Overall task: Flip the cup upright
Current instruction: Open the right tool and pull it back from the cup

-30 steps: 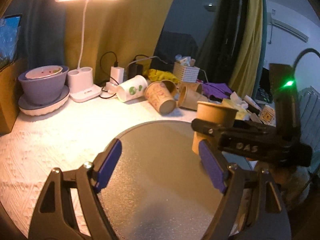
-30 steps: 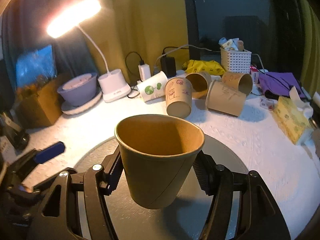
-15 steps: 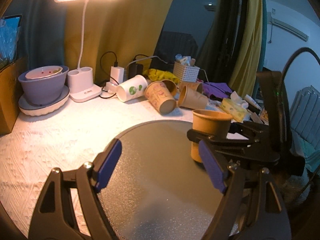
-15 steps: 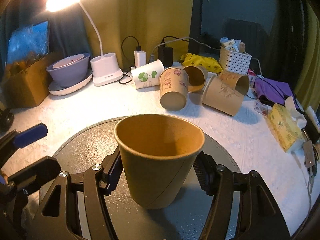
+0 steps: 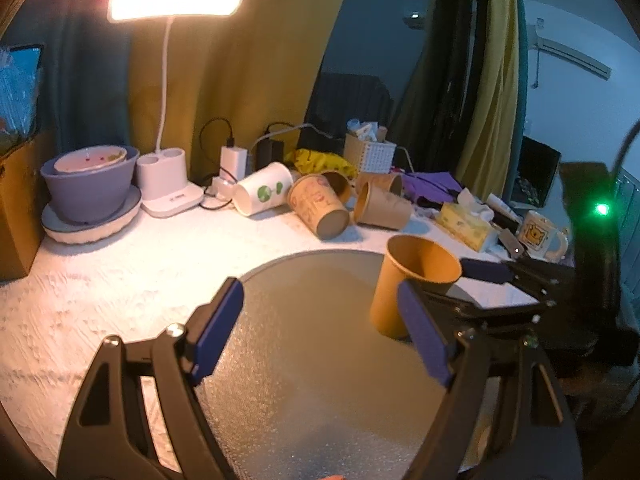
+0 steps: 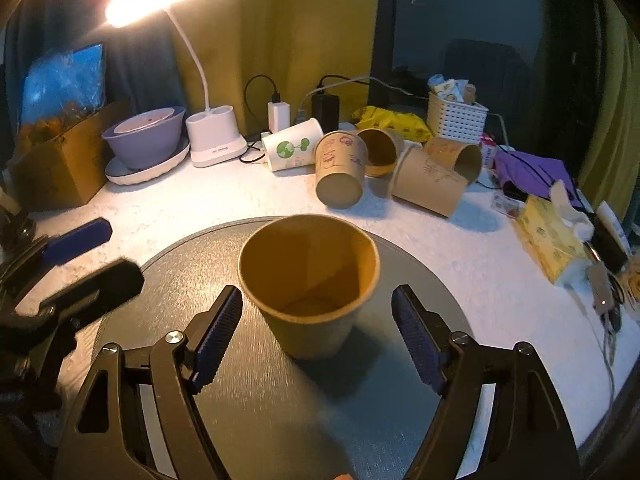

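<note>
A plain brown paper cup (image 6: 310,292) stands upright, mouth up, on a round grey mat (image 6: 248,420). My right gripper (image 6: 318,340) is open, its blue pads apart on either side of the cup and not touching it. In the left wrist view the same cup (image 5: 404,284) stands at the right of the mat (image 5: 304,380), with the right gripper's fingers around it. My left gripper (image 5: 324,336) is open and empty over the mat, left of the cup.
Several paper cups (image 6: 340,172) lie on their sides at the back of the white table. A lit desk lamp (image 6: 216,136), stacked bowls (image 6: 146,140), a white basket (image 6: 456,120), a tissue pack (image 6: 548,236) and a cardboard box (image 6: 60,160) stand around the mat.
My right gripper has set the cup down on the mat and opened, letting it go. The left gripper has stayed open and hardly moved.
</note>
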Available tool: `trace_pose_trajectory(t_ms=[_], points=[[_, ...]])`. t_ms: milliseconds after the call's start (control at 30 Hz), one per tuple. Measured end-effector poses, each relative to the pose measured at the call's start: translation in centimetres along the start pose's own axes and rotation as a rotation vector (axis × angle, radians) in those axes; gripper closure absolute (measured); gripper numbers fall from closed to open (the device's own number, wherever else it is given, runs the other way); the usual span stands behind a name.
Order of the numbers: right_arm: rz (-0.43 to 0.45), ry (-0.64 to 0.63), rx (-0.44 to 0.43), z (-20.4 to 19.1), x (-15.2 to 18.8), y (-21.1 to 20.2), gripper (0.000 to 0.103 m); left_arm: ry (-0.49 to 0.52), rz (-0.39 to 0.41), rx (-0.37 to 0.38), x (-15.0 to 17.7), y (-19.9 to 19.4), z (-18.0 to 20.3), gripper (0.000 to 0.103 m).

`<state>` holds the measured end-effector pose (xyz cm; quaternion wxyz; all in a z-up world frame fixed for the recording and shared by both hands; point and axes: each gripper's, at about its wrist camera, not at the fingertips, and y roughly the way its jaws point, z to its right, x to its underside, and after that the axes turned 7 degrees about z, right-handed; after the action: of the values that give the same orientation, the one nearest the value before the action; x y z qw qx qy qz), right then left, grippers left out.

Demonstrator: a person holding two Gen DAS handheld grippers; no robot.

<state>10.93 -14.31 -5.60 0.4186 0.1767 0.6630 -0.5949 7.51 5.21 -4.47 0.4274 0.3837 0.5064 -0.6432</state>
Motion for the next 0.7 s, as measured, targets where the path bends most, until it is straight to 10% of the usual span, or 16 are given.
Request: trace_pose_trajectory(t_ms=[700], points=[[0.118,0.049,0.068,0.6,0.5,-10.9,0.023,0.119,0.013,0.047,-3.0,-5.5,5.5,0.015]])
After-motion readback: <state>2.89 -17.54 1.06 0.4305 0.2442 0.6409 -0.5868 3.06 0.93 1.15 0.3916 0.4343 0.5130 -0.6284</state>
